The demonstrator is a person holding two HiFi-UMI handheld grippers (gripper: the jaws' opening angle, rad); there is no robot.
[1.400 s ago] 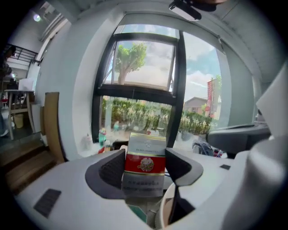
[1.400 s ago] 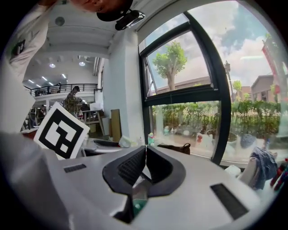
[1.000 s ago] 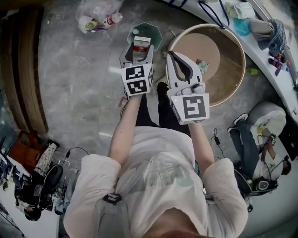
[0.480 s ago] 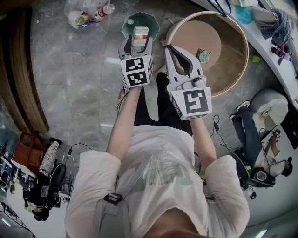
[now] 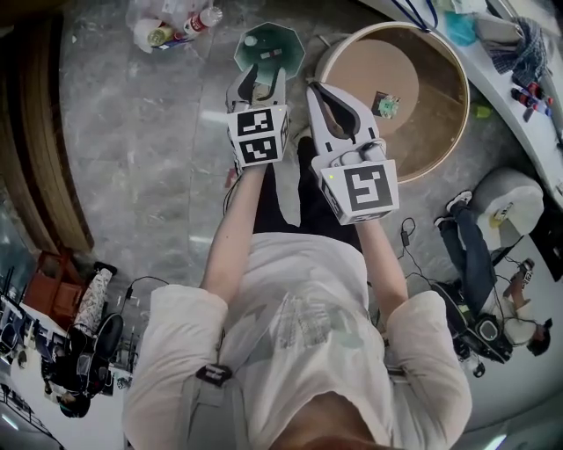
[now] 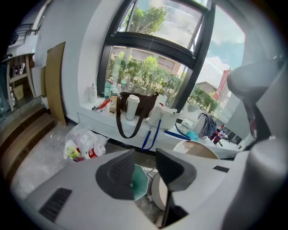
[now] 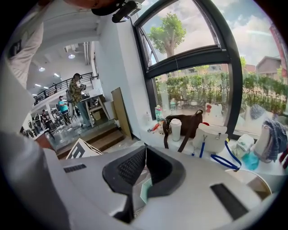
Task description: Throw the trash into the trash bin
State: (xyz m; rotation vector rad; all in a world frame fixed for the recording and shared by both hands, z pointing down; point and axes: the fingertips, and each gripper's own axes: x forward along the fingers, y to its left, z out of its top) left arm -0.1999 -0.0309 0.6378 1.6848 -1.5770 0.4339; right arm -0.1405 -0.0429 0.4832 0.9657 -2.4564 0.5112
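From the head view, the left claw (image 5: 260, 81) hangs over the green bin (image 5: 269, 48) on the floor. A small pale bit of trash (image 5: 274, 53) seems to lie inside the bin, too small to identify. The right claw (image 5: 318, 90) hangs beside the left one, next to the round bench (image 5: 457, 97).

The left gripper view alone settles the left claw (image 6: 143, 157). Its jaws have just been closing but stand released, with nothing between them. Through the gap only a slice of the bin (image 6: 140, 182) shows, and its inside is hidden.

In the right gripper view, the right claw (image 7: 144, 150) is clenched tip to tip and grasps nothing.

Only the gripper views show the window ledge with a brown bag (image 7: 182, 123) and a cup (image 7: 176, 128). People (image 7: 76, 92) stand far back, blurred. A plastic sack (image 5: 167, 22) of bottles is cut off at the head view's top edge, and is seen whole in the left gripper view (image 6: 81, 143).
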